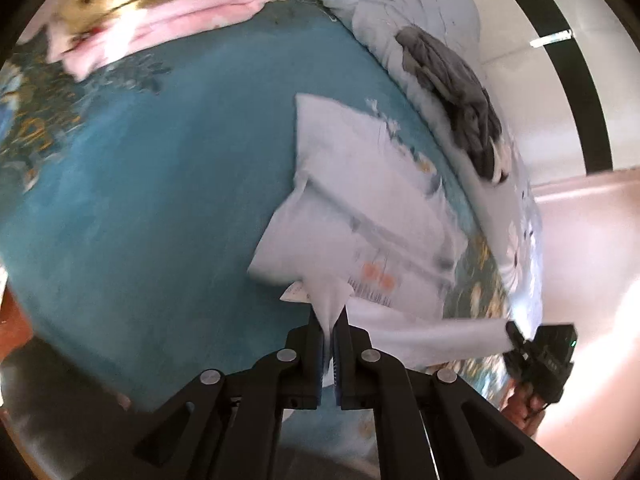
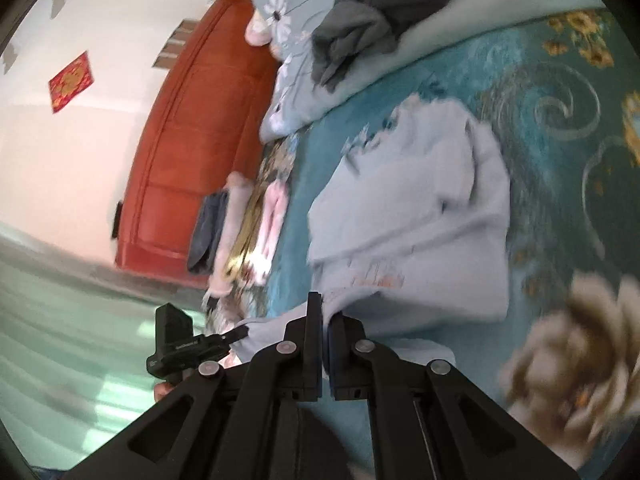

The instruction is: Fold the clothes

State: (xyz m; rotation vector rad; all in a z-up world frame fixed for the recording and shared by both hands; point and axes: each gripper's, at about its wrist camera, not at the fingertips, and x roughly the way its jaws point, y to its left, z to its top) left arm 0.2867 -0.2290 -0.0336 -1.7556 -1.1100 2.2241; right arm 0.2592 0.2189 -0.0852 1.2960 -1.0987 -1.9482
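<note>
— Garment position?
— Pale blue shirt [image 1: 372,204] lies partly folded on the teal bedspread [image 1: 152,184], at one o'clock from the left gripper [image 1: 330,330].
— Tongs?
— Left gripper is clamped on a shirt corner. Right gripper [image 2: 325,320], jaws together, pinches the shirt's near edge.
— Anything else?
— Grey clothes [image 1: 452,92] at two o'clock; pink stack [image 1: 160,24] at eleven.
</note>
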